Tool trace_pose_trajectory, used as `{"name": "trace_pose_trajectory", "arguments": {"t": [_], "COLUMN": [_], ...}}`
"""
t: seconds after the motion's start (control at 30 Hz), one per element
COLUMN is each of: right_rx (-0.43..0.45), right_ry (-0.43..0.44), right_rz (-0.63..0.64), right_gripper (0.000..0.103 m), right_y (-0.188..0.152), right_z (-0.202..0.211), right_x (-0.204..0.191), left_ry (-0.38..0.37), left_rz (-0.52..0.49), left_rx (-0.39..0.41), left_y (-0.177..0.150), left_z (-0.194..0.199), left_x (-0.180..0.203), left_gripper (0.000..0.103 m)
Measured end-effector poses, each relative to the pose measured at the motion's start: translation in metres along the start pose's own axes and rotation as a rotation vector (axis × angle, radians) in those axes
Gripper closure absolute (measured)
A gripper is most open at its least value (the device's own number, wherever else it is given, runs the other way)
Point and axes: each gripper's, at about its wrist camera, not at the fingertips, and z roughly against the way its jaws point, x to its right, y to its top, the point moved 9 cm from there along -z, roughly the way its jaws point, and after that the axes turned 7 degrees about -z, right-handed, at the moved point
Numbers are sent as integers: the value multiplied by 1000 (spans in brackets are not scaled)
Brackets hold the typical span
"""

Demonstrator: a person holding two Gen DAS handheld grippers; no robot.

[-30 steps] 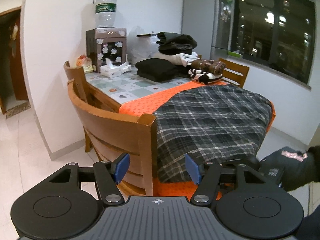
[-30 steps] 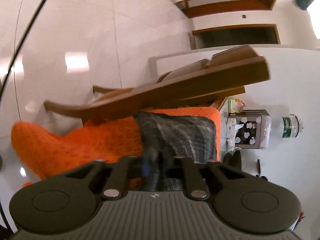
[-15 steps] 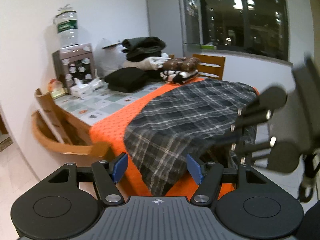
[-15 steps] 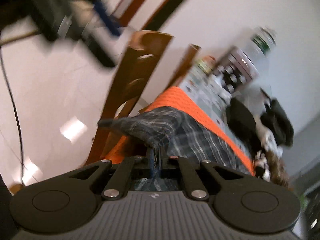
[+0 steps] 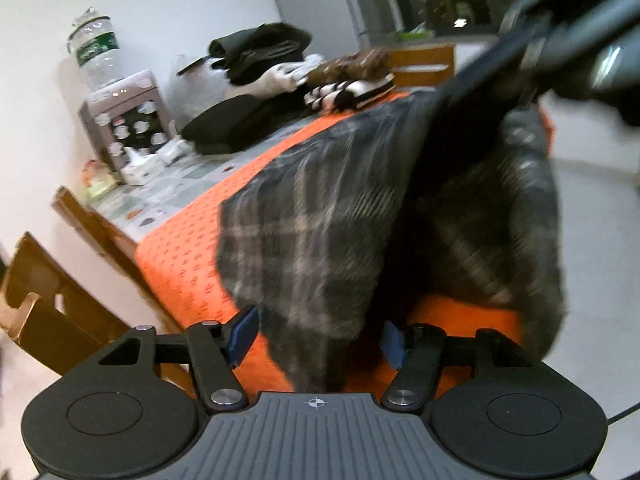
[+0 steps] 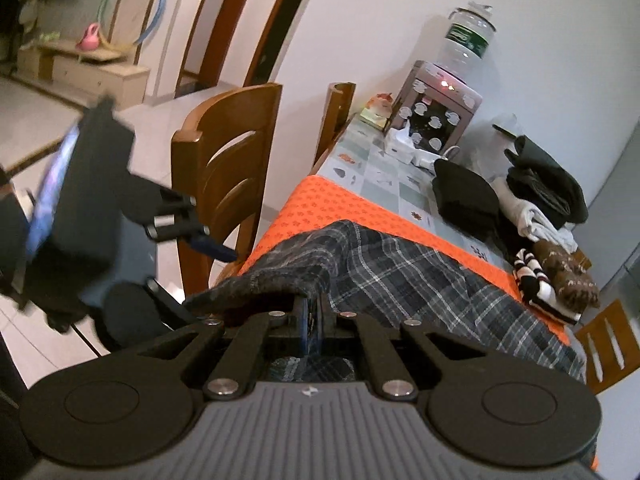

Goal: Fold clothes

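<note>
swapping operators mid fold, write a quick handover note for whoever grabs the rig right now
Right gripper: shut on a corner of the plaid garment, lifted and carried inward over it.
Left gripper: open, empty, at the garment's near hanging edge.
The garment lies on the orange cloth; folded clothes are stacked at the table's far end.
Done: a corner picked up. Left: probably grip the other corner, lay the fold, finish, stack.
</note>
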Motion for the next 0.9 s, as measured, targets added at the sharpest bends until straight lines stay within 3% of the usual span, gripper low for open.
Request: {"name": "trace_pose_trajectory", "arguments": {"t": [0.1,0.33,0.53,0.6,0.7,0.9], "right_rx": [6,29,23,3,-15,-32], "right_ry": [-4,33,33,16,-45,-226], "right_rz": [-34,-129,-257,-323,-418,-521], "right_gripper": [98,97,72,58,49,42], "right_y": [-3,-10,-32,-45,-65,-102], "right_z": [3,2,3,2,-3,-24], "right_x": [5,3,-11,-14,-22,-47], "left_ry": [50,128,113,92,55,-18], "left_rz": [20,66,-58,-125,-195,-243], "left_rx": [-11,84,190,213,252,306], "left_y": [0,43,94,102,112,127], "left_z": [-2,27,54,61,71,79], "left_x": [-18,-81,-104,-96,-85,-70], "left_gripper": [93,97,97,97,97,97]}}
